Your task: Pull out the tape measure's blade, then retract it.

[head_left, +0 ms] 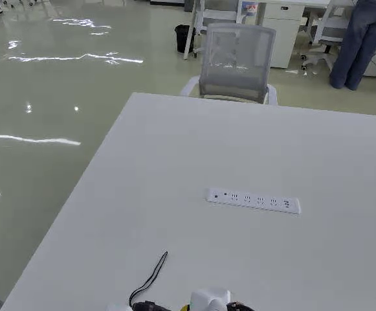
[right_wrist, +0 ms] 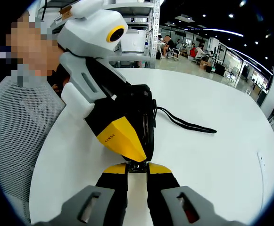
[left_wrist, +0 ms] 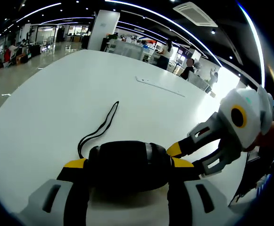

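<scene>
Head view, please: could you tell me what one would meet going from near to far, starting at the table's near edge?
tape measure's black wrist cord → white power strip → grey mesh office chair → black waste bin on the floor beyond.

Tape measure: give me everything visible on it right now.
The tape measure is a rounded black case, seemingly plastic, at the near end of the white table. The left hand-held gripper clamps its two sides with yellow tips. The right hand-held gripper pinches a small dark tab at the case mouth; no blade length shows. Its black wrist strap trails loose across the tabletop.
</scene>
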A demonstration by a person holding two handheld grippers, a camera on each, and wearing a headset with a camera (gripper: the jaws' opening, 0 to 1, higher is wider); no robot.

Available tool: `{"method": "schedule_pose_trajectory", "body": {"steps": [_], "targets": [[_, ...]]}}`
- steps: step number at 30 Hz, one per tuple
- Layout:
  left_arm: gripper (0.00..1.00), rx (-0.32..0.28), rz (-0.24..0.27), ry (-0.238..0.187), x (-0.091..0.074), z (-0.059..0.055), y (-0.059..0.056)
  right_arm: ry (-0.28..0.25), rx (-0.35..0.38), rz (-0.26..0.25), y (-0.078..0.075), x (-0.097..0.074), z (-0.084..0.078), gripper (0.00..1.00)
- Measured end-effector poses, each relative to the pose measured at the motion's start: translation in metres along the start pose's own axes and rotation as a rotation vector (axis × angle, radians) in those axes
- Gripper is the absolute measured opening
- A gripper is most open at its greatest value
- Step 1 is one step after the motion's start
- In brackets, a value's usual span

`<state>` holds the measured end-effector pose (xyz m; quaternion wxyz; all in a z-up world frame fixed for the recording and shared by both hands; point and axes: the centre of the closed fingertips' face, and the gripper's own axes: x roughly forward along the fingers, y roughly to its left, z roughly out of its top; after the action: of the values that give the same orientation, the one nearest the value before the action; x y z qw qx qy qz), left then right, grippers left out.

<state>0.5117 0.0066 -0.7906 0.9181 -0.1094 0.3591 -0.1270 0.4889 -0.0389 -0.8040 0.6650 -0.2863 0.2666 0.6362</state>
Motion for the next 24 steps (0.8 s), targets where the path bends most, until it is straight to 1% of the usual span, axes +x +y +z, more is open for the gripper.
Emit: {"method": "schedule_pose_trajectory", "body": {"steps": [10, 24], "targets": [[0.65, -0.01, -0.003, -0.004, -0.0003, 0.0008, 0.0005, -0.009, 0.006, -0.007, -0.0012, 0.0007, 0.003, 0.13], [0.66, 0.001, -0.007, 0.004, -0.0008, 0.0005, 0.0009, -0.004, 0.014, -0.008, 0.0001, 0.0034, 0.0019, 0.14]]}}
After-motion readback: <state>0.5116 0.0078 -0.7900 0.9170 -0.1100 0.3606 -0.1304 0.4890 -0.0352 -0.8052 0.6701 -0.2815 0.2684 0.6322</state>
